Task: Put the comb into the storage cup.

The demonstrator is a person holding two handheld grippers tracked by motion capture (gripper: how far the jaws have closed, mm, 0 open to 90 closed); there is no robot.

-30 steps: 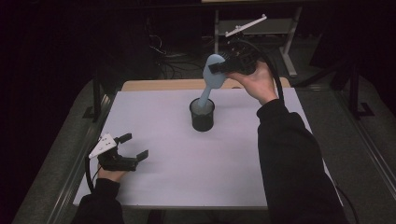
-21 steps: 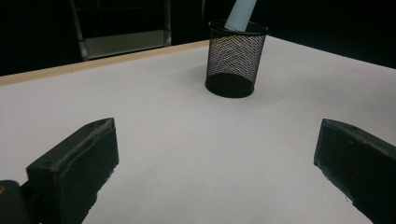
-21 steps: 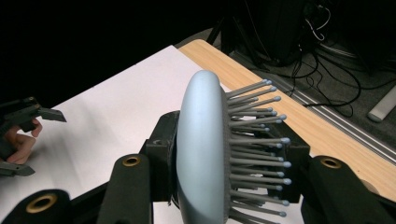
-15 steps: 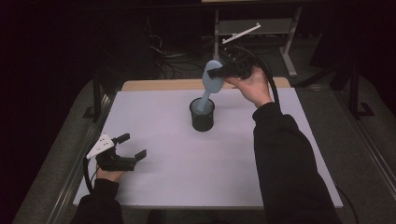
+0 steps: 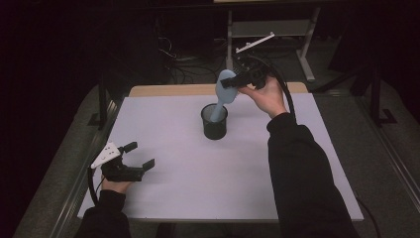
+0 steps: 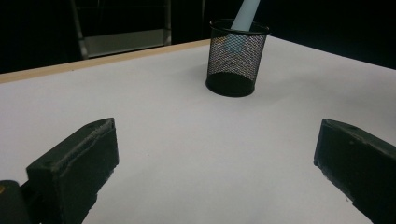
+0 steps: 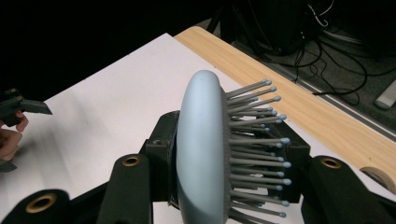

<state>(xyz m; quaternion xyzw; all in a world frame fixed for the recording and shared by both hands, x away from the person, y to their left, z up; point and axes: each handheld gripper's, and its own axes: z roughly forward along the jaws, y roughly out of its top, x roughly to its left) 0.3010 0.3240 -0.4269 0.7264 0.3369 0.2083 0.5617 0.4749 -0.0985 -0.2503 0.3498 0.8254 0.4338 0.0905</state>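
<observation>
A pale blue hairbrush (image 5: 224,91) stands tilted with its handle inside a black mesh cup (image 5: 214,121) at the middle back of the white table top (image 5: 198,178). My right gripper (image 5: 233,82) is shut on the brush's head above the cup. In the right gripper view the brush head (image 7: 205,149) sits between the jaws, back against one, bristles towards the other. My left gripper (image 5: 141,156) rests low at the table's front left, open with nothing between its jaws. In the left gripper view the mesh cup (image 6: 236,58) stands ahead with the brush handle (image 6: 245,14) rising out of it.
A wooden strip (image 5: 168,90) runs along the table's far edge. Behind it stand a metal shelf frame (image 5: 267,29) and cables (image 5: 185,64) on a dark floor. Black rails run along the table's left side (image 5: 101,114). The left hand (image 7: 10,135) appears far off in the right gripper view.
My right gripper has sunk a little with the brush, so the handle reaches deeper into the mesh cup. The left gripper has stayed where it was.
</observation>
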